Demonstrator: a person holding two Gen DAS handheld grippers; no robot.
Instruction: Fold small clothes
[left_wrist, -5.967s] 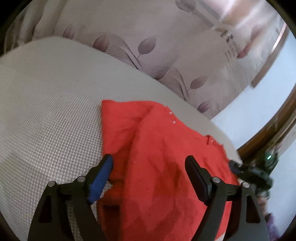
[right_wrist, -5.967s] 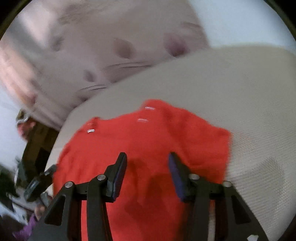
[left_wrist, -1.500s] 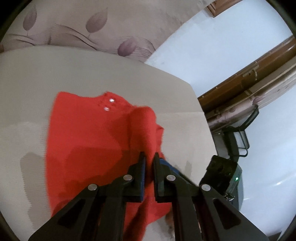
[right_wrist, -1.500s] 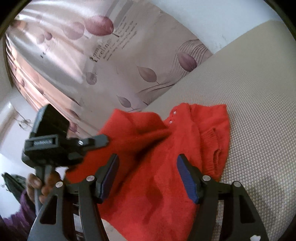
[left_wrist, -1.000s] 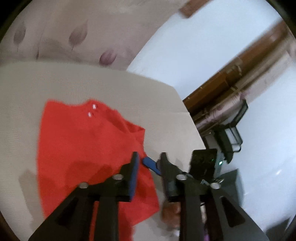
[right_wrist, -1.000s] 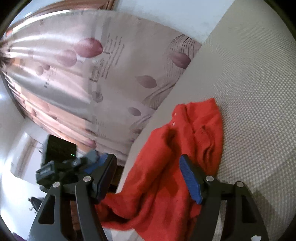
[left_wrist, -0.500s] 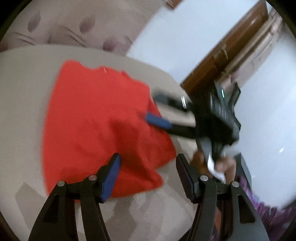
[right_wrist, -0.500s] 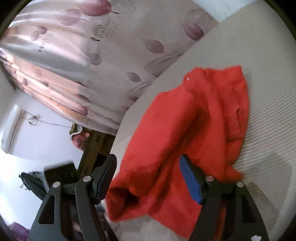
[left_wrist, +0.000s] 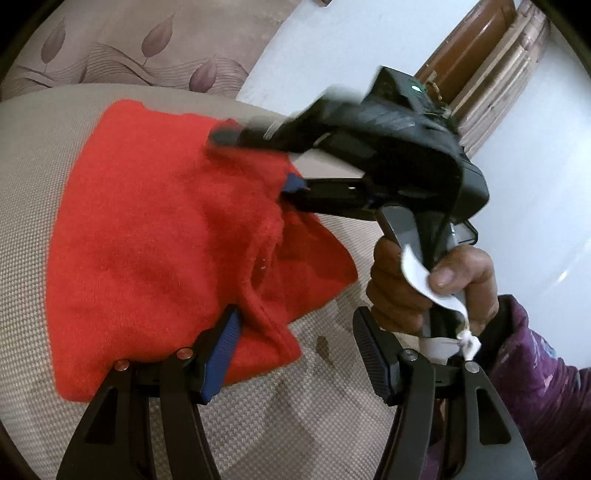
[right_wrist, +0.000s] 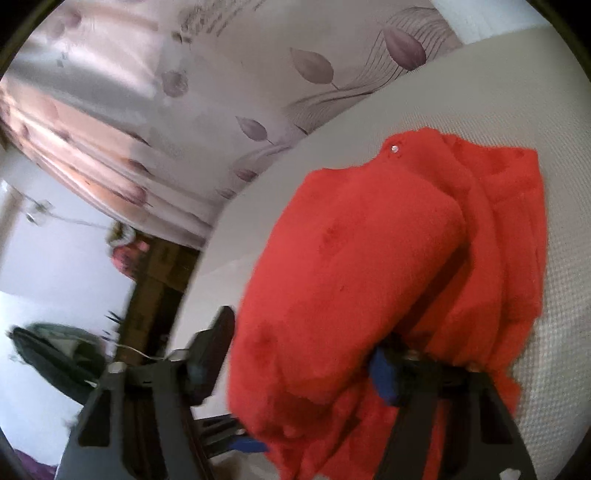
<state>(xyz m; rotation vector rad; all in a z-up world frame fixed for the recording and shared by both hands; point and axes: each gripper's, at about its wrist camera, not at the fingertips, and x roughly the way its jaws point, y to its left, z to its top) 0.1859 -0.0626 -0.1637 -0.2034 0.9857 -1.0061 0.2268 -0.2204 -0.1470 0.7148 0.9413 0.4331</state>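
Observation:
A red knit garment (left_wrist: 155, 236) lies bunched on a beige woven surface (left_wrist: 258, 417). My left gripper (left_wrist: 295, 354) is open low over the garment's near right corner, and the hem lies just inside its left finger (left_wrist: 221, 347). My right gripper (right_wrist: 301, 354) reaches in from the right, held by a hand (left_wrist: 417, 284). Its jaws are closing with a raised fold of the garment (right_wrist: 351, 258) bulging between them. The cloth drapes over its right finger (right_wrist: 384, 376). In the left wrist view the right gripper (left_wrist: 258, 162) is blurred at the garment's right edge.
A leaf-patterned curtain (right_wrist: 221, 92) hangs behind the surface beside a white wall (left_wrist: 332, 44) and a wooden door frame (left_wrist: 476, 48). The surface's edge (right_wrist: 207, 258) drops off to dark furniture on the left of the right wrist view. A purple sleeve (left_wrist: 535, 387) is at the lower right.
My left gripper let go of the garment, opened and sank toward its near corner. My right gripper moved onto the right edge, and its jaws narrowed around a lifted fold.

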